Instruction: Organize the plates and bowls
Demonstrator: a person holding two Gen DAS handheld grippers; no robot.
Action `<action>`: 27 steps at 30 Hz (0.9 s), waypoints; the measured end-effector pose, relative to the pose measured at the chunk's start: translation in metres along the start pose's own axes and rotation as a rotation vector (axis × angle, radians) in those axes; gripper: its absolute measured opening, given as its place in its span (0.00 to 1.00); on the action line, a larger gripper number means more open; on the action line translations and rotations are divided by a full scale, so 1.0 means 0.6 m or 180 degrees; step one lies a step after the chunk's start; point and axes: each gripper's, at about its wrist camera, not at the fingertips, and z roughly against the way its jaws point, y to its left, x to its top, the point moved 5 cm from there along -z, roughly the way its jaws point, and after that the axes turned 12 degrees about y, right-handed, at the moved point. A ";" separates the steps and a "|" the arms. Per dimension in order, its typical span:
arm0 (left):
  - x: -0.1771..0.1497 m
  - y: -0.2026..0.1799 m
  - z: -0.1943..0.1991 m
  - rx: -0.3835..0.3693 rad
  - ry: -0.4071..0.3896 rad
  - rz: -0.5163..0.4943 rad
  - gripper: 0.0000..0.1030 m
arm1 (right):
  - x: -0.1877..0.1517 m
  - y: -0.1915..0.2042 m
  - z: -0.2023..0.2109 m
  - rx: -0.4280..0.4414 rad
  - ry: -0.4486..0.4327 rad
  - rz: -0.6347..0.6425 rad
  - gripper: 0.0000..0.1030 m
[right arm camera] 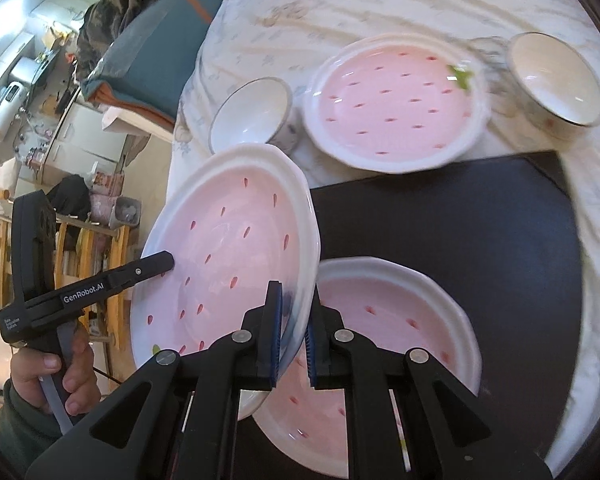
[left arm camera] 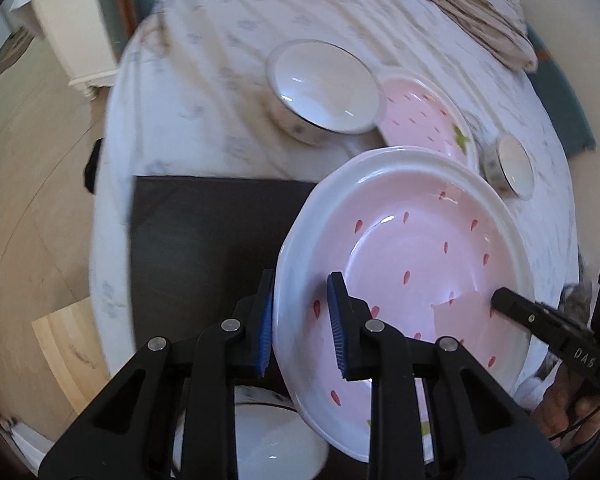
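Note:
Both grippers hold one pink strawberry-pattern plate (left arm camera: pixel 412 240) (right arm camera: pixel 228 248), tilted in the air above a black mat (left arm camera: pixel 204 240) (right arm camera: pixel 480 220). My left gripper (left arm camera: pixel 300 280) is shut on its near rim, blue pads on either side. My right gripper (right arm camera: pixel 296 292) is shut on the opposite rim. One finger (left arm camera: pixel 516 308) of the right gripper lies across the plate in the left wrist view, and a left finger (right arm camera: pixel 152 266) does so in the right wrist view. A second pink plate (right arm camera: pixel 400 320) lies on the mat below. A white bowl (left arm camera: pixel 260 436) sits under my left gripper.
On the white cloth beyond the mat stand a third pink plate (left arm camera: pixel 420 116) (right arm camera: pixel 396 108), a large white bowl (left arm camera: pixel 324 88) (right arm camera: pixel 556 80) and a small bowl (left arm camera: pixel 512 164) (right arm camera: pixel 252 116). Folded fabric (left arm camera: pixel 480 12) lies at the back. The table's edge drops to a wooden floor (left arm camera: pixel 32 220).

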 end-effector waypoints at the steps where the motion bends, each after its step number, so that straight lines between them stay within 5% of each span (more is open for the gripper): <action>1: -0.005 -0.009 -0.005 0.0006 0.0026 -0.0045 0.20 | -0.008 -0.009 0.008 -0.0019 -0.0010 -0.0027 0.12; 12: -0.049 -0.071 -0.070 0.0139 0.0393 -0.0379 0.21 | -0.109 -0.104 0.017 -0.0002 0.0061 -0.0423 0.12; 27: -0.072 -0.085 -0.106 0.0313 0.0544 -0.0591 0.21 | -0.146 -0.130 -0.006 -0.0049 0.0161 -0.0588 0.12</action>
